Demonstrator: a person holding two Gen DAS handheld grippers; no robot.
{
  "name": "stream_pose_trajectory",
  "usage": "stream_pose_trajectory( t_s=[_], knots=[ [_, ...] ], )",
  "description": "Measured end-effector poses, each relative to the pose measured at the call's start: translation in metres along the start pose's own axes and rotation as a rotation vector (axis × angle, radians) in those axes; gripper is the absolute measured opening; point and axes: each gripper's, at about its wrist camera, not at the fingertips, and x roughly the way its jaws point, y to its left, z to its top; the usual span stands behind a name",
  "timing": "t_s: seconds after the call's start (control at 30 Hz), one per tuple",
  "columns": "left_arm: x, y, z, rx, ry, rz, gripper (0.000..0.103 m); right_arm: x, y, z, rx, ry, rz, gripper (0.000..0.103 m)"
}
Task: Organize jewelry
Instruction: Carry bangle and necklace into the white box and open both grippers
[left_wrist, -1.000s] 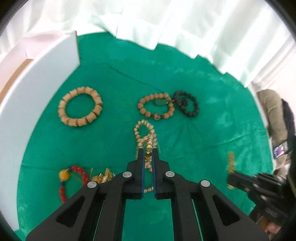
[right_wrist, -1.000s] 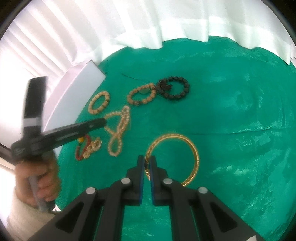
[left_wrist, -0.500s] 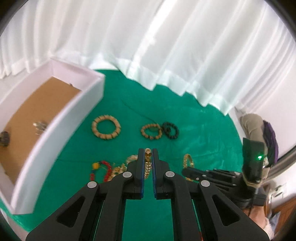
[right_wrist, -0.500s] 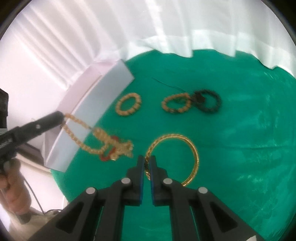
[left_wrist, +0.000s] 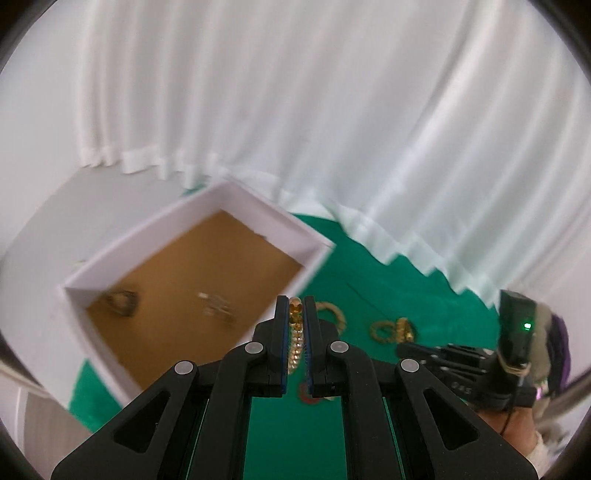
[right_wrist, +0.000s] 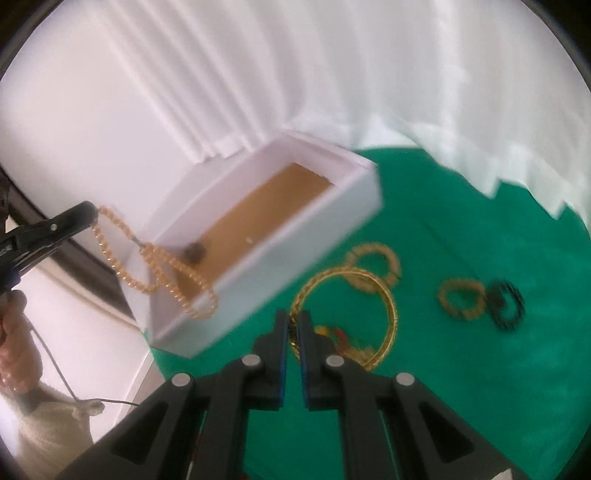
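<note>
Two grippers are both clamped on jewelry above the green cloth (right_wrist: 480, 387). At the left, the left gripper (right_wrist: 86, 214) pinches a string of golden beads (right_wrist: 155, 262) that hangs in loops over the near end of the white box (right_wrist: 295, 240), whose brown floor carries a small dark piece (right_wrist: 194, 251). Further right, the right gripper (right_wrist: 293, 328) is closed on the rim of a twisted gold bangle (right_wrist: 388, 306), with a tan bead bracelet (right_wrist: 376, 258), a second tan one (right_wrist: 461, 295) and a black bracelet (right_wrist: 506, 302) lying on the cloth beyond.

The box (right_wrist: 266, 236) sits left of the bracelets (right_wrist: 461, 299) on the cloth (right_wrist: 480, 369) (curtain (right_wrist: 369, 74) behind).
</note>
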Motion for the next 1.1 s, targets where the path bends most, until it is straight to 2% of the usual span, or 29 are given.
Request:
stream_pose_trajectory(
  t_s=[0.2, 0.4, 0.7, 0.97, 1.07, 1.1],
  knots=[
    [-0.007, 0.068, 0.013, -0.084, -0.028, 0.096, 0.005, 0.043, 0.062, 0.042, -0.088, 0.011, 0.098, 0.006],
    [0.013, 0.115, 0.005, -0.132, 0.001, 0.182, 0.004, 0.102, 0.108, 0.059, -0.150, 0.074, 0.136, 0.006],
    [0.072, 0.159, -0.029, -0.200, 0.125, 0.210, 0.004, 0.189, 0.142, 0.056, -0.198, 0.197, 0.108, 0.006],
    [0.120, 0.176, -0.052, -0.226, 0.198, 0.249, 0.005, 0.247, 0.156, 0.045, -0.222, 0.255, 0.045, 0.006],
    [0.132, 0.177, -0.055, -0.202, 0.215, 0.275, 0.007, 0.260, 0.156, 0.041, -0.221, 0.262, 0.027, 0.009],
    [0.135, 0.177, -0.056, -0.187, 0.223, 0.305, 0.016, 0.261, 0.155, 0.041, -0.218, 0.263, 0.023, 0.019]
  ],
)
